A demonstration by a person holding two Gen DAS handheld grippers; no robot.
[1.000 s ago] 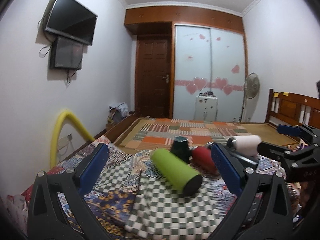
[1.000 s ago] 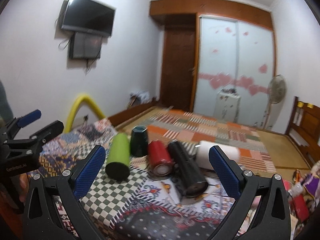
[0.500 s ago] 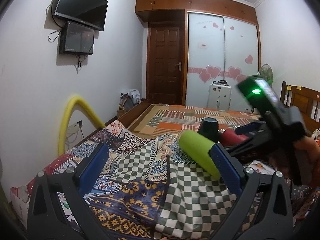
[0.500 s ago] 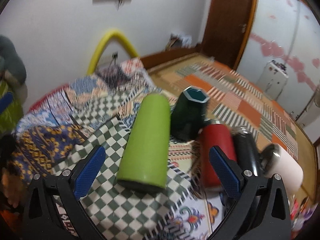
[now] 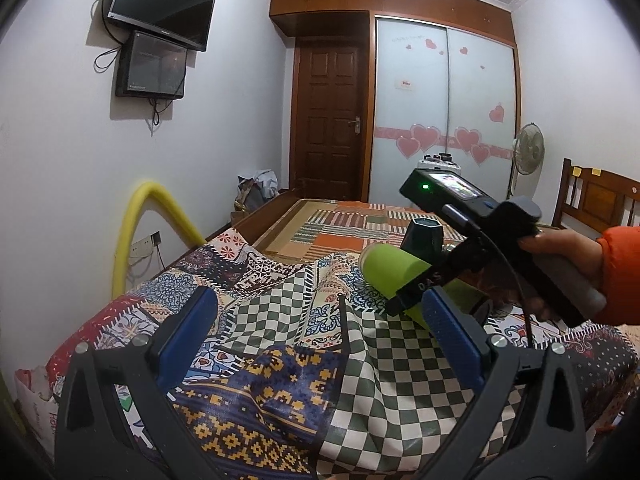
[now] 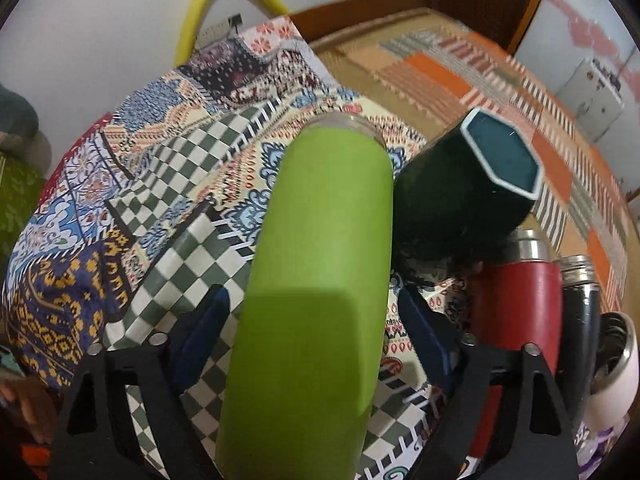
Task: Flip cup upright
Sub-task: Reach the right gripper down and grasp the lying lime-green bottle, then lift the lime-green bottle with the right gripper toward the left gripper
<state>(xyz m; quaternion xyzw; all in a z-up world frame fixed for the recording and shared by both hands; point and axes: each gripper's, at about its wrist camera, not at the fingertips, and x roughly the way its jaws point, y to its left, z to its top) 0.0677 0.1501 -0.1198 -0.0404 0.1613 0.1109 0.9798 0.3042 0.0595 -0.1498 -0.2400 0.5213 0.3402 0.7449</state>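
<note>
A lime green cup (image 6: pixel 320 264) lies on its side on the patterned bedspread (image 6: pixel 168 184). My right gripper (image 6: pixel 316 332) is open and straddles it, one blue finger on each side of its lower half, not clamped. In the left wrist view the green cup (image 5: pixel 394 274) lies at the right, partly covered by the right gripper's body, held by a hand in an orange sleeve (image 5: pixel 616 264). My left gripper (image 5: pixel 320 340) is open and empty above the checked cloth, left of the cup.
A dark green hexagonal cup (image 6: pixel 468 184) stands mouth down, touching the green cup's right side. A red flask (image 6: pixel 516 304), a black flask (image 6: pixel 580 320) and a white cup (image 6: pixel 616 364) lie further right. A yellow tube (image 5: pixel 132 232) arches by the left wall.
My right gripper has moved down and forward onto the green cup, which now sits between its fingers. My left gripper has stayed open and shifted a little left.
</note>
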